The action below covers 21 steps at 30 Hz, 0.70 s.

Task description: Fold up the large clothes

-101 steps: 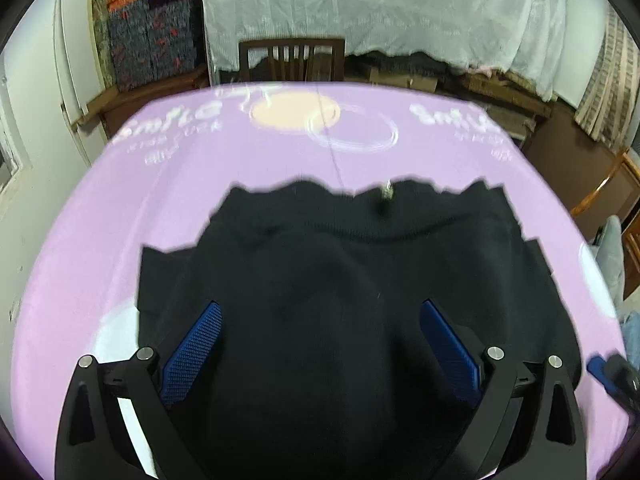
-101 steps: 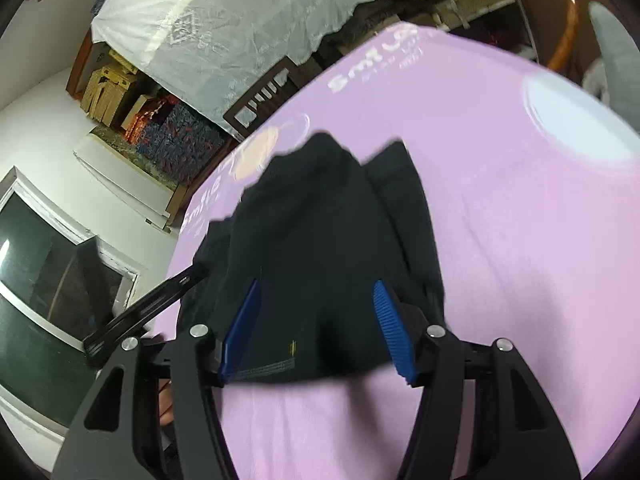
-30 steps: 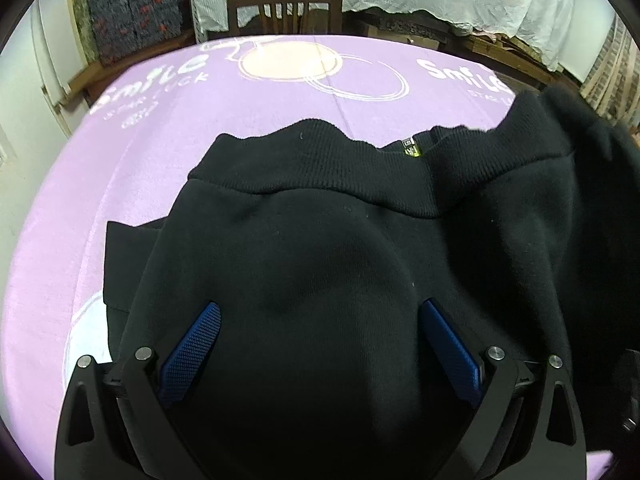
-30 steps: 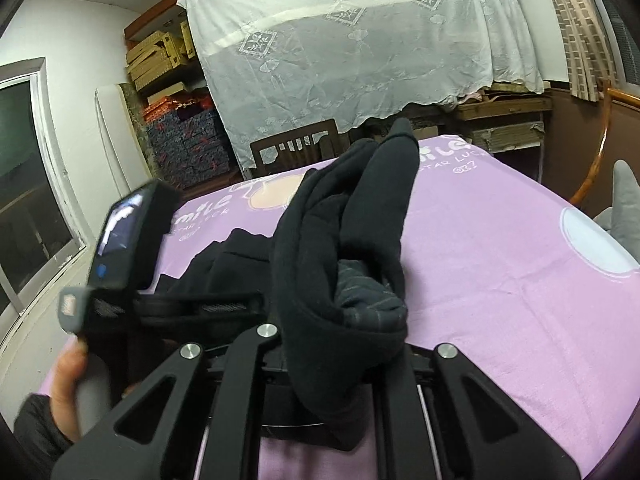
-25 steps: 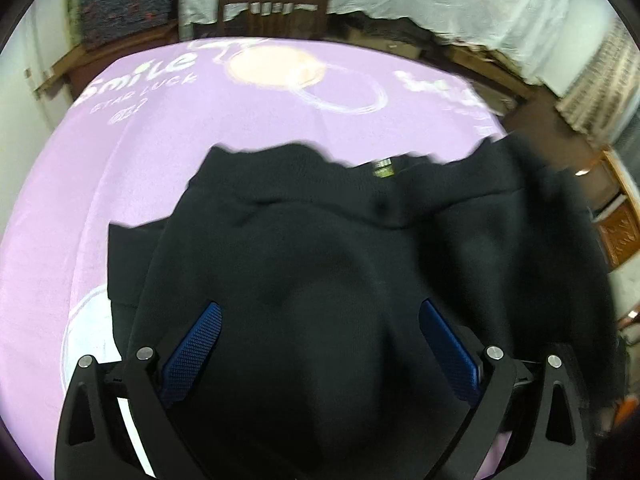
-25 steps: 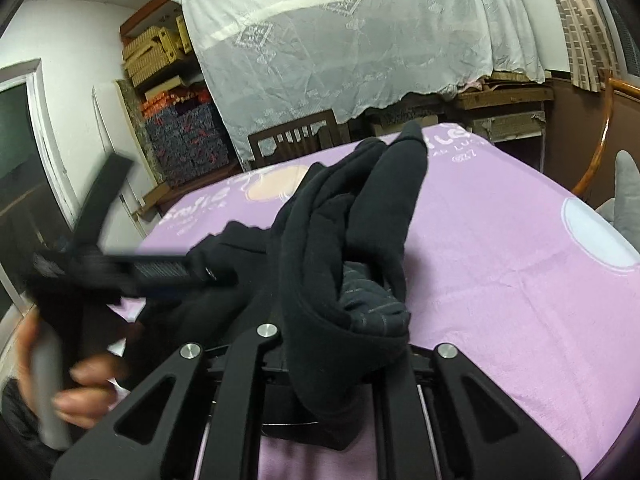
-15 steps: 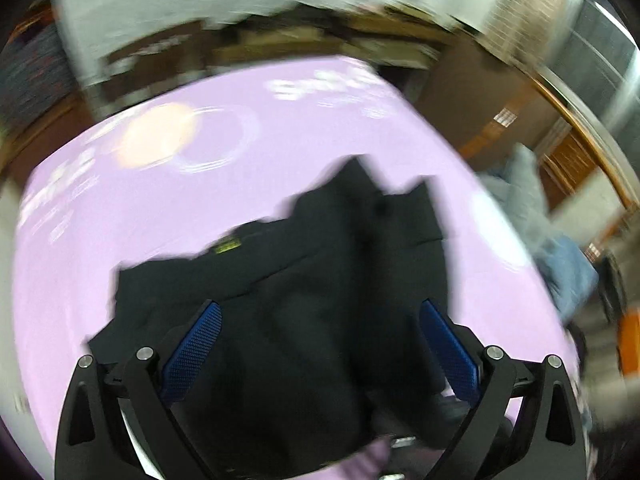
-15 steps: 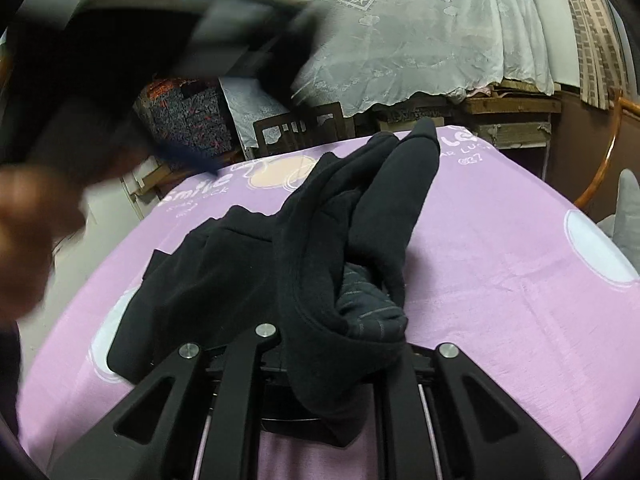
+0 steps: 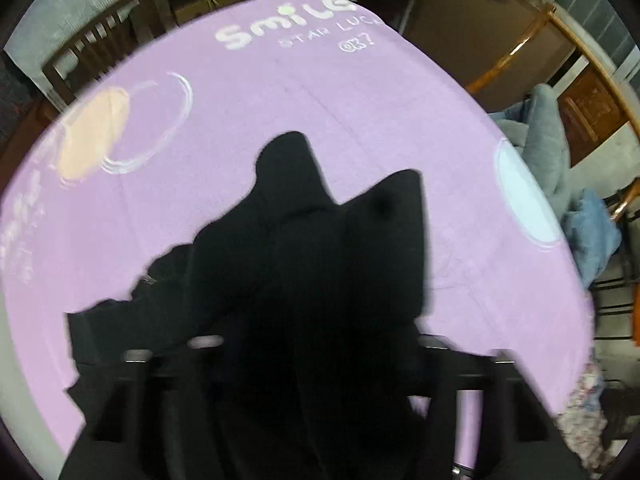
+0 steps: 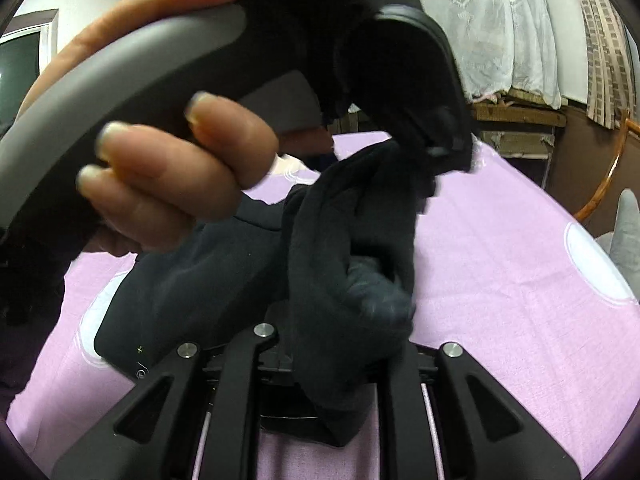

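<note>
Right wrist view: the right gripper (image 10: 332, 360) has its jaws clamped on a bunched fold of the black garment (image 10: 192, 276), which rises from centre frame toward the upper middle; the rest lies lower left on the purple tablecloth (image 10: 500, 280). A hand (image 10: 168, 176) fills the upper left, carrying the left gripper (image 9: 316, 360). Its jaws look buried in black cloth, though blur makes it impossible to say whether they grip. Both tools sit at the same bunch.
</note>
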Each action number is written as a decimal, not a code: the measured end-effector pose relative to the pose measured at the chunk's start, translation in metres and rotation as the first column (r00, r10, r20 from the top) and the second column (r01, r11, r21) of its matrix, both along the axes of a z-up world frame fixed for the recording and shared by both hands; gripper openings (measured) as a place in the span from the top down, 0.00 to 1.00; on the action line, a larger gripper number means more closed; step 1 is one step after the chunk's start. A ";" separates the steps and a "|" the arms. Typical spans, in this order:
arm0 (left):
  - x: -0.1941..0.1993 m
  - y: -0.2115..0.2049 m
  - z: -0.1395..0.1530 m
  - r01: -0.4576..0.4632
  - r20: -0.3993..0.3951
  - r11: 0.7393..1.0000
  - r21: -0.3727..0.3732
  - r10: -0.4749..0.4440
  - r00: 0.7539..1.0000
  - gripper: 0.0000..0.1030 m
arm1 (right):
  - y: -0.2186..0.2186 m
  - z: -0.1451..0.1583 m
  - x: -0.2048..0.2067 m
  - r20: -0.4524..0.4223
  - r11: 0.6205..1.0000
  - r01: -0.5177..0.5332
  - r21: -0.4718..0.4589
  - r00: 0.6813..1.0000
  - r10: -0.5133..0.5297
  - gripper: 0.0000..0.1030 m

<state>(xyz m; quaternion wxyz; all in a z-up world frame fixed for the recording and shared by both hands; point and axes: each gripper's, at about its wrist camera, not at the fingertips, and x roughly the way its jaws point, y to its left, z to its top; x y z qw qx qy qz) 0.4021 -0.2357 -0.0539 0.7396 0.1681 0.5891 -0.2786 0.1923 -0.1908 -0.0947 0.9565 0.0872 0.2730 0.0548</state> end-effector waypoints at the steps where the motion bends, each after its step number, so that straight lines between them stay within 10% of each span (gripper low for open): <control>1: 0.001 0.001 0.000 0.000 -0.025 1.000 -0.027 -0.001 1.000 0.74 | -0.001 0.000 0.002 -0.006 1.000 -0.002 0.007 1.000 0.002 0.84; 3: 0.003 0.002 0.002 -0.010 -0.007 0.999 -0.036 0.010 1.000 0.75 | -0.001 0.000 0.004 -0.010 1.000 -0.004 0.018 1.000 0.004 0.74; 5: 0.004 0.005 0.003 -0.016 -0.003 0.999 -0.051 0.016 1.000 0.77 | -0.003 -0.001 0.007 -0.029 0.999 -0.019 0.042 0.999 0.020 0.36; 7: 0.004 0.008 0.005 -0.021 -0.013 0.997 -0.073 0.021 1.000 0.77 | -0.006 -0.006 0.010 -0.064 0.998 -0.016 0.058 0.998 0.019 0.34; 13: 0.000 0.019 0.022 -0.028 0.028 0.994 -0.105 0.031 0.999 0.78 | -0.018 -0.004 0.010 -0.021 0.996 0.026 0.091 0.999 -0.024 0.90; 21: -0.012 0.073 0.069 -0.040 0.117 0.979 -0.201 0.065 0.991 0.78 | 0.011 0.028 -0.004 0.095 1.000 0.007 -0.013 0.995 -0.006 0.92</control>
